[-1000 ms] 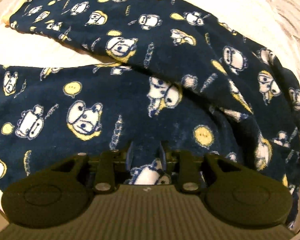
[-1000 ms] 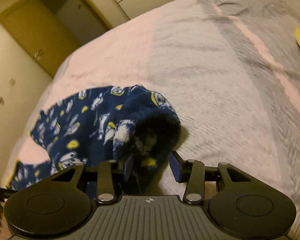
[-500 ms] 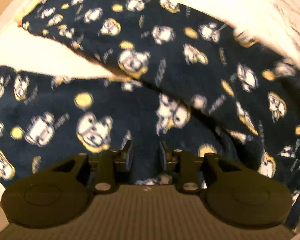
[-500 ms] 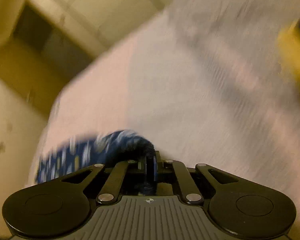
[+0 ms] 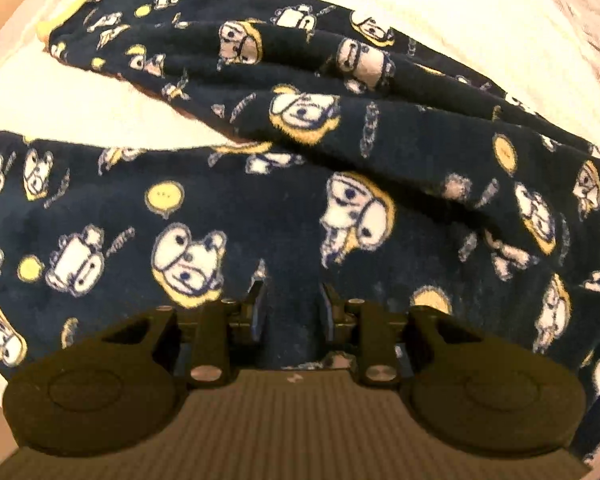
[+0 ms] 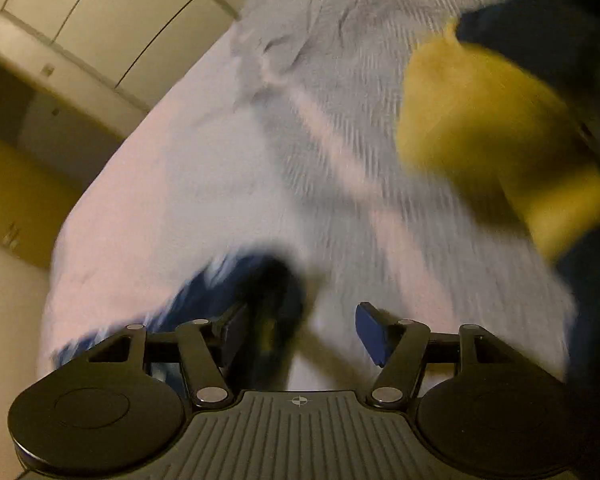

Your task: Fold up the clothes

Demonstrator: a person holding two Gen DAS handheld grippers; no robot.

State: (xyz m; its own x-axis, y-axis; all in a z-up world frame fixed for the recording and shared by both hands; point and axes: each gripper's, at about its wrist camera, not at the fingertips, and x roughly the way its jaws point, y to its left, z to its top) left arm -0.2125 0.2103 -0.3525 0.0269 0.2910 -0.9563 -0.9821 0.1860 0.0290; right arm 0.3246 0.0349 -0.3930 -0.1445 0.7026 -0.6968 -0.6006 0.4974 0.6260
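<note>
Our left claw [image 5: 290, 308] was clenched on the pajamas [image 5: 260, 208]; only the right view showed cupboards [image 6: 112, 28], where our right claw [image 6: 300, 332] was opening over the bed [image 6: 220, 184], pajamas between its jaws.

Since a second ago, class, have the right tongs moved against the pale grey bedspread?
Yes. The right tongs have swung rightward over the pale grey bedspread, toward the yellow cuff now looming large at right; their jaws are opening, dark navy printed fleece beside the left pad.
</note>
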